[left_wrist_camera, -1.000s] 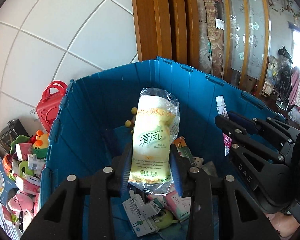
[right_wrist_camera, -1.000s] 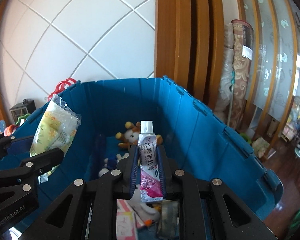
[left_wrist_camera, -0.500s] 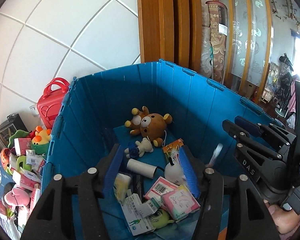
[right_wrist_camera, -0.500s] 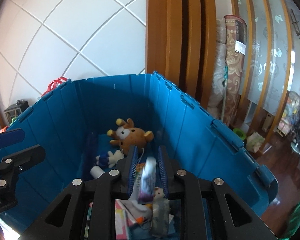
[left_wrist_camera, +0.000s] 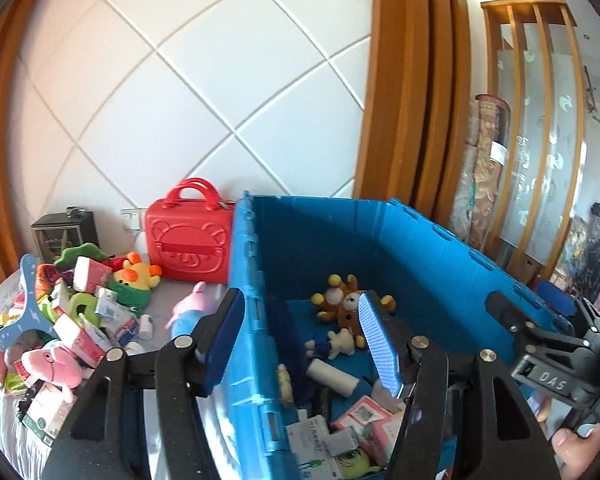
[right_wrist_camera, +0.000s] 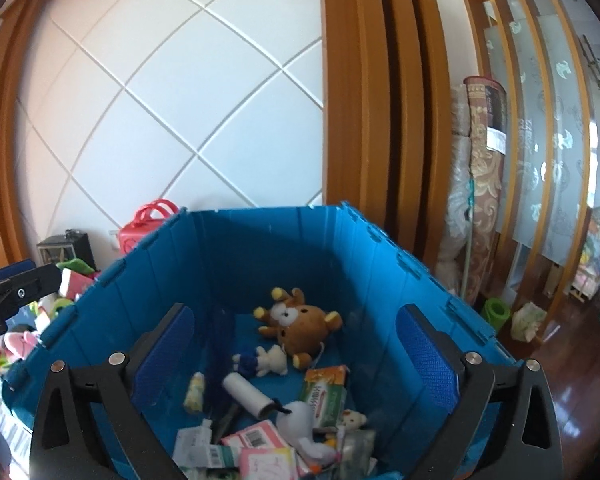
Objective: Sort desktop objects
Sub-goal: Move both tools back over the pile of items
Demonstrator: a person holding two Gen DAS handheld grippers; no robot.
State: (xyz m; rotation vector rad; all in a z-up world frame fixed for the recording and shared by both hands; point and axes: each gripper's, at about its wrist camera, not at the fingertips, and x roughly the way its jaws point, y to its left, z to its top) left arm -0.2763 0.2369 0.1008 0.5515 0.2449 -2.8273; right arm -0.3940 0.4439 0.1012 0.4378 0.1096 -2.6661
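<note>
Left of the blue crate (left_wrist_camera: 440, 248), on the grey tabletop (left_wrist_camera: 168, 300), waits the unsorted heap: pink plush (left_wrist_camera: 56, 364), small cartons (left_wrist_camera: 80, 340), yellow duck toy (left_wrist_camera: 134, 278). Left gripper (left_wrist_camera: 300, 344) spread, empty, straddling the crate wall. Right gripper (right_wrist_camera: 300, 354) opening wide over the crate, nothing between. Plush likely light, squashy, so pinch mid-body; cartons stiff, take flat faces

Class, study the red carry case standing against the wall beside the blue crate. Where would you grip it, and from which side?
Grip the red carry case by its twin arched handles, coming from above. It stands upright with the handles on top, clear of the toys; its broad flat face looks too wide for a pinch.
</note>
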